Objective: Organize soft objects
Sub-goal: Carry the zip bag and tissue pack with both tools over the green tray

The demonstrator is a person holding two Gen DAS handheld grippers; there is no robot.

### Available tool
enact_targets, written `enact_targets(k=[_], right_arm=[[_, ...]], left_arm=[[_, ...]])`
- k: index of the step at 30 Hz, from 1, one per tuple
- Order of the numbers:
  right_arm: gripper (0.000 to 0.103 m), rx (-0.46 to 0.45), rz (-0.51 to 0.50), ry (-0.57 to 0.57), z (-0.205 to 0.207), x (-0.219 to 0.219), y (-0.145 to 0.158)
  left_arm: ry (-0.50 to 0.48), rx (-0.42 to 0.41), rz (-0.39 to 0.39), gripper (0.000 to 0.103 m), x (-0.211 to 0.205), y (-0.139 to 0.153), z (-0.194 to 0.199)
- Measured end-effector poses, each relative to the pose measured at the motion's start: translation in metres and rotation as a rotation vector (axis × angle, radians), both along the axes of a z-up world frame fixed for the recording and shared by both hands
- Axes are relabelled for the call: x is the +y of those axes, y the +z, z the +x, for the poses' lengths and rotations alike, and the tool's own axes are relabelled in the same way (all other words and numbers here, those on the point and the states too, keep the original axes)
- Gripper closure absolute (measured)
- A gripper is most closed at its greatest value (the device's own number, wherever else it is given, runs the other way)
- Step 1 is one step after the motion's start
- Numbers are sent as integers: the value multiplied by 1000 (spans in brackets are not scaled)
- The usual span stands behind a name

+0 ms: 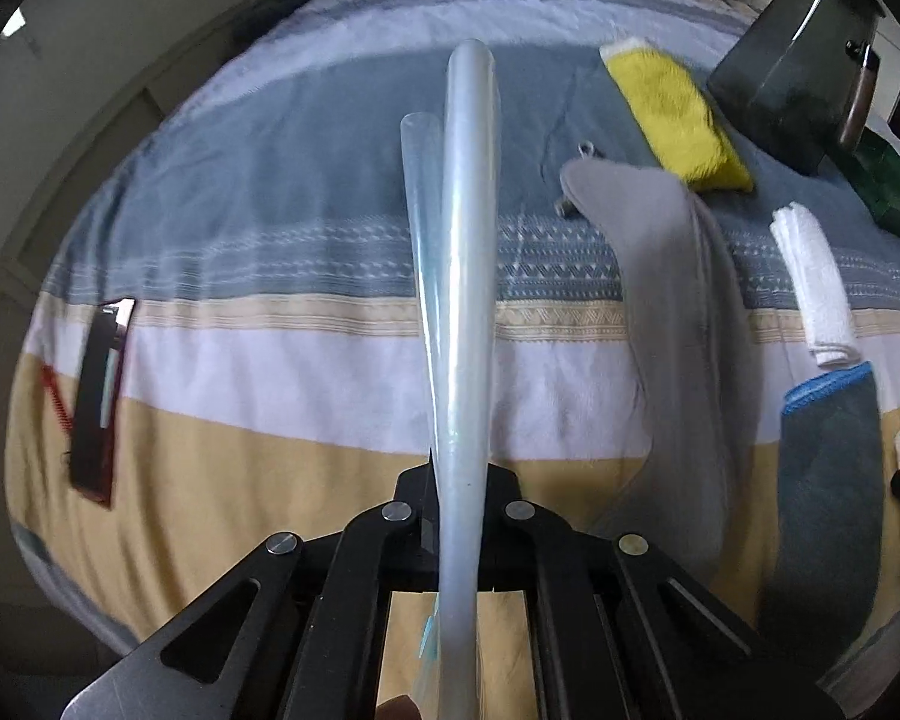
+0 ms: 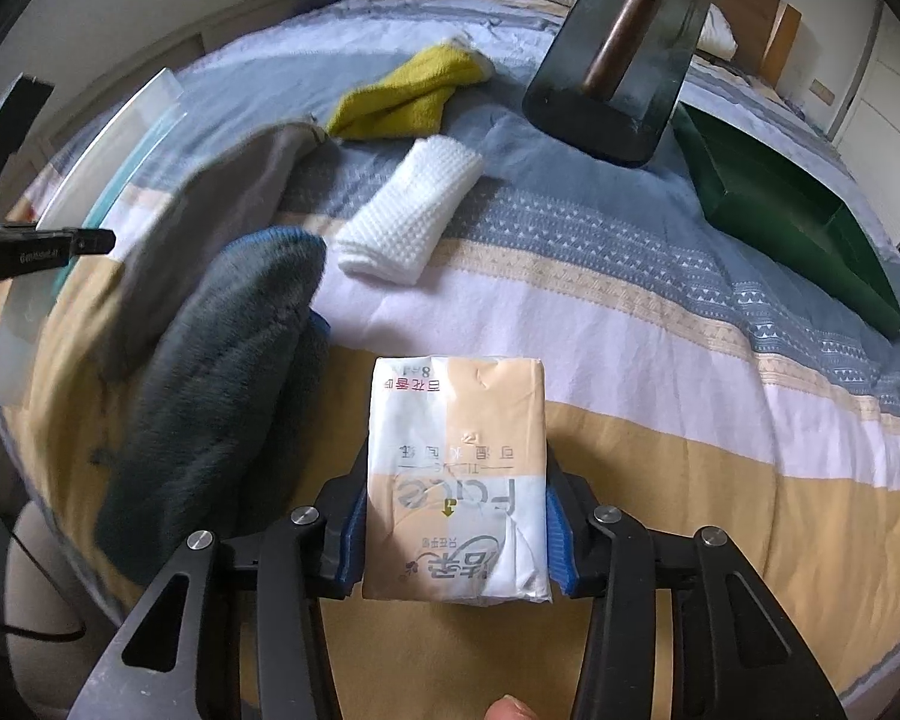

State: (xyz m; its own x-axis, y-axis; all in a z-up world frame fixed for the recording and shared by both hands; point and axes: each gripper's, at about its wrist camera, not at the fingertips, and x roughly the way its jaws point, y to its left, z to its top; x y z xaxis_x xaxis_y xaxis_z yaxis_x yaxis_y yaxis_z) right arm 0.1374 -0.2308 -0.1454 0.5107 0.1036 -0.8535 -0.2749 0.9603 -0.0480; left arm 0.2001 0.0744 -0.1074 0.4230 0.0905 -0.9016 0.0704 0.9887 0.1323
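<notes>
Tissue pack (image 2: 457, 480) sits nearest my right lens, clamped crosswise between the blue pads (image 2: 561, 546) of my right gripper (image 2: 456, 546): jaws partly open, pressing both long sides of the pack, print facing up. It hangs over the yellow band of the bedspread (image 2: 660, 324).

My left gripper (image 1: 450, 114) is fully closed, translucent fingers (image 1: 471, 240) laid together with nothing visible between them. Grey cloth (image 1: 666, 300) at its 2 o'clock looks blurred and draped; whether it touches the gripper I cannot tell.

Other soft things, from the right camera: dark teal fleece cloth (image 2: 222, 396) at 9 o'clock of the pack, white waffle cloth (image 2: 411, 213) at 12, yellow towel (image 2: 405, 96) beyond it at 11. Green box (image 2: 792, 222) at 2 o'clock, open side up; dark bin (image 2: 624, 60) at 1.

Judgement: the green box is the likely home for the pack. Keep the squeeze light, as the wrapper buckles easily. Carry level, clear the near wall of the box, release low. Left hand should stay out of the right's path.
</notes>
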Motion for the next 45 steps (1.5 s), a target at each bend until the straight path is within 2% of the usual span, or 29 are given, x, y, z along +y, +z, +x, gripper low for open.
enact_targets(k=[6,9,13,22,27,33,39,45], right_arm=[[58,-18,91,16,-13,-23,29],[58,-46,101,22,-21,-34,46],[58,-74,97,10,-30,-54,64],[58,-141,100,-129,-45,-140,104],[58,-176,93,-209,-43,-186,119],[58,-221,60,-287,-27,-235,139],[58,-260,41,-329,7,-260,148],[58,-308,17,-360,63,-278,148]], left_arm=[[33,-39,-20,102,-1,36,-28],[5,-59,-61,102,-15,52,-38],[-81,-69,-114,102,-57,78,-54],[-273,-68,-222,102,-174,105,-55],[-360,-69,-288,102,-241,121,-40],[-401,-97,-346,102,-291,139,-9],[-393,-131,-358,102,-339,140,32],[-364,-175,-358,102,-381,134,80]])
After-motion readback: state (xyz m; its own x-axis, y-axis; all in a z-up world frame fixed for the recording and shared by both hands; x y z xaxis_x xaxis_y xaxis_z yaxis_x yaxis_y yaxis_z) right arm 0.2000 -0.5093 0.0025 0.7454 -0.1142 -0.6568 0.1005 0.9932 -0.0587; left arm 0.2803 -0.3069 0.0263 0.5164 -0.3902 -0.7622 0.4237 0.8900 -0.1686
